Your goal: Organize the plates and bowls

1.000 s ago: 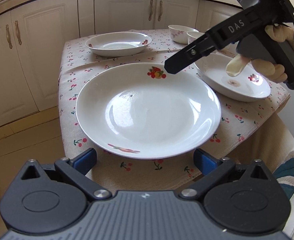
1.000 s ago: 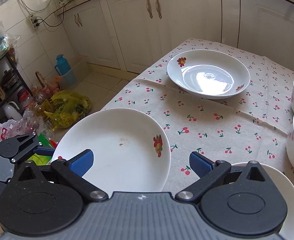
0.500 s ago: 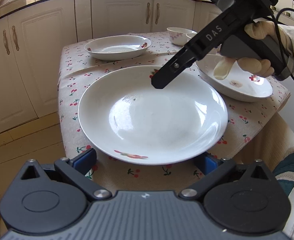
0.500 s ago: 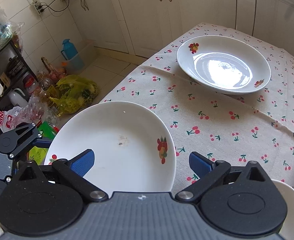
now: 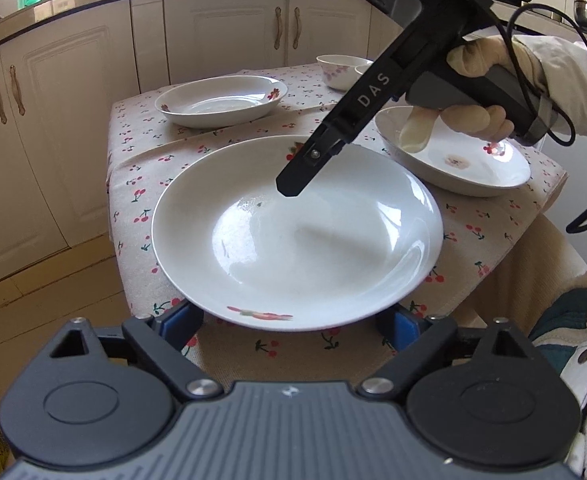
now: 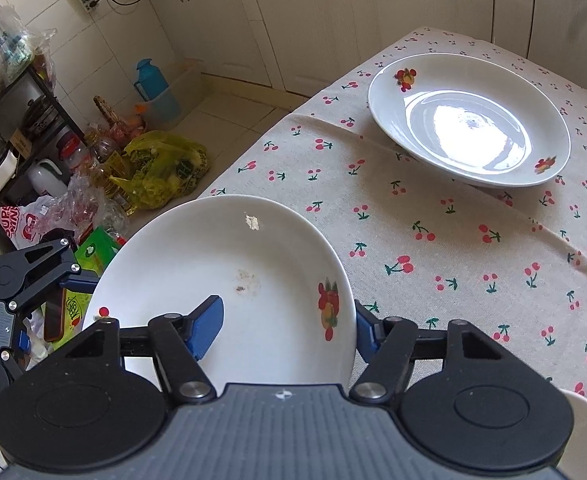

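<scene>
The near plate (image 5: 297,236) hides both left gripper (image 5: 291,320) pads — second bowl (image 5: 363,69) mostly hidden.

bare cloth (image 6: 433,216) open between near plate (image 6: 229,280) and far plate (image 6: 469,120), bowls (image 5: 339,70) crowd far corner

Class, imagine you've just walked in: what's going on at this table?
A person works two hand-held tools. The right tool is shut on the rim of the nearest white ceramic plate with fruit prints. The left tool has its jaws closing at that plate's near edge, pads not yet pressing. Two similar plates sit on the cherry-print tablecloth.
</scene>
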Available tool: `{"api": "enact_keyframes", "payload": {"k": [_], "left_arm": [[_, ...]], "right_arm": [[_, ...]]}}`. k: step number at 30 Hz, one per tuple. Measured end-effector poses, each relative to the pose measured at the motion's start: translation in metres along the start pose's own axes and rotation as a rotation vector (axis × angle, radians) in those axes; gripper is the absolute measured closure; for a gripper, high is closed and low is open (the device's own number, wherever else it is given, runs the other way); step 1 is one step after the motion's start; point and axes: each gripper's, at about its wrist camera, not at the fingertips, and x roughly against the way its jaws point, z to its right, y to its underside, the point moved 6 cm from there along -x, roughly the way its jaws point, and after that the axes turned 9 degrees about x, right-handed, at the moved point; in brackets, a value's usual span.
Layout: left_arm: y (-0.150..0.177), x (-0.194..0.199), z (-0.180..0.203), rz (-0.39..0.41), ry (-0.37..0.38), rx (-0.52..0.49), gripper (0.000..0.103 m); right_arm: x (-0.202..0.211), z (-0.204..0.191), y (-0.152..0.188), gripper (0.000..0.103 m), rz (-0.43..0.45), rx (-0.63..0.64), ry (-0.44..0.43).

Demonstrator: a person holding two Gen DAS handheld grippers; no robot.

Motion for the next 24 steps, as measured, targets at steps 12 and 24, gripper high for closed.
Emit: {"api": "enact_keyframes", "payload": {"k": [12,24], "left_arm": [[-0.011,-0.006,-0.001,0.0,-0.014,-0.027,0.011],[-0.04,-0.032,-0.007,0.014,0.009,-0.047,0.011]], "right_arm": [[0.007,0.007,-0.006,0.031,0.027,-0.022,-0.011],[0.014,0.042,-0.019,0.031,0.065,-0.058,0.036]]}}
